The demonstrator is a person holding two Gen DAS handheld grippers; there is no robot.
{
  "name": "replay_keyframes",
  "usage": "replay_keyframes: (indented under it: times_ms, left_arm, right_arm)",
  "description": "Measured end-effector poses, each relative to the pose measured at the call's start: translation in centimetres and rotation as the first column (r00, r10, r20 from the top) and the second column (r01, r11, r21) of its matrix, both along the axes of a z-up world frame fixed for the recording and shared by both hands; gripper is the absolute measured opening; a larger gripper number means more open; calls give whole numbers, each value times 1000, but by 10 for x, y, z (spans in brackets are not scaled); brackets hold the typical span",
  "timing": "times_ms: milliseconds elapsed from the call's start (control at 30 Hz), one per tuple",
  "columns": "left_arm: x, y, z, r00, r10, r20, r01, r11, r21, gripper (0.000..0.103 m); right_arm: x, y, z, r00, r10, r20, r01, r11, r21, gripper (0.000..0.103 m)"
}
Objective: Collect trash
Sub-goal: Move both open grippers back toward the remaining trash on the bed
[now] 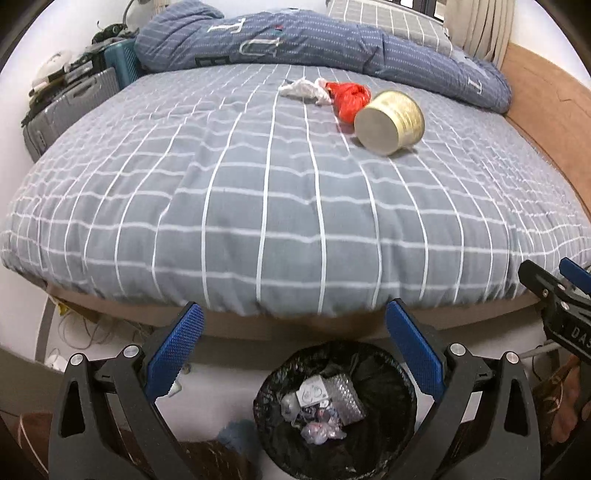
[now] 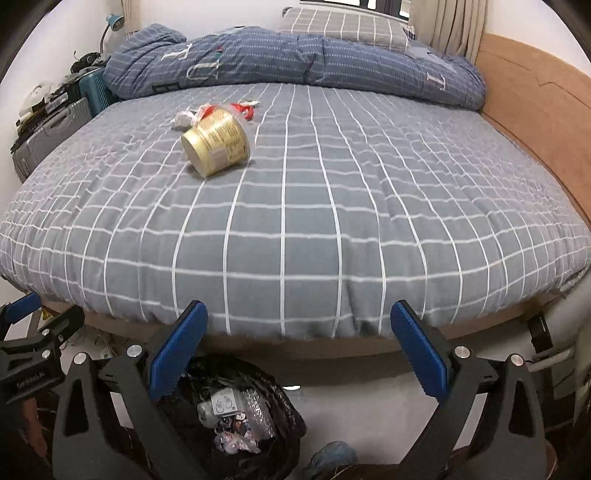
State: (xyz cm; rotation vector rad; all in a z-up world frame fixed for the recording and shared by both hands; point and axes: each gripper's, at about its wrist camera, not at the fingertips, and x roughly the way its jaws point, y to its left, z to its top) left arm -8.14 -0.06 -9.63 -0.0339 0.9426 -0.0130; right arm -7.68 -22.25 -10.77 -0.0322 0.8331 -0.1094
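Note:
A gold paper cup [image 1: 389,122] lies on its side on the grey checked bed [image 1: 258,206], with a red plastic bag [image 1: 349,99] and a crumpled white tissue [image 1: 303,89] just behind it. The cup [image 2: 218,144], the red bag [image 2: 244,109] and the tissue [image 2: 183,119] also show in the right wrist view. A black-lined bin [image 1: 334,410] with trash inside stands on the floor at the bed's foot; it shows in the right wrist view too [image 2: 240,417]. My left gripper [image 1: 293,314] is open and empty above the bin. My right gripper [image 2: 297,314] is open and empty beside it.
A folded blue quilt [image 1: 314,40] and a pillow [image 2: 340,26] lie at the head of the bed. Suitcases [image 1: 70,107] and clutter stand left of the bed. A wooden bed frame [image 2: 535,110] runs along the right side. My right gripper shows at the left view's edge [image 1: 561,306].

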Motion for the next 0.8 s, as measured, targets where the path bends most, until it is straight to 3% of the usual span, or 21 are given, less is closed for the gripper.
replay_keyframes:
  times_ms: [367, 800]
  left_arm:
    - [43, 13, 14, 999, 38, 30, -39, 999, 10, 97]
    - [100, 29, 15, 996, 75, 45, -76, 997, 17, 97]
  right_arm:
    - [34, -4, 11, 999, 23, 25, -23, 1000, 6, 95]
    - [95, 28, 13, 991, 131, 28, -131, 991, 28, 95]
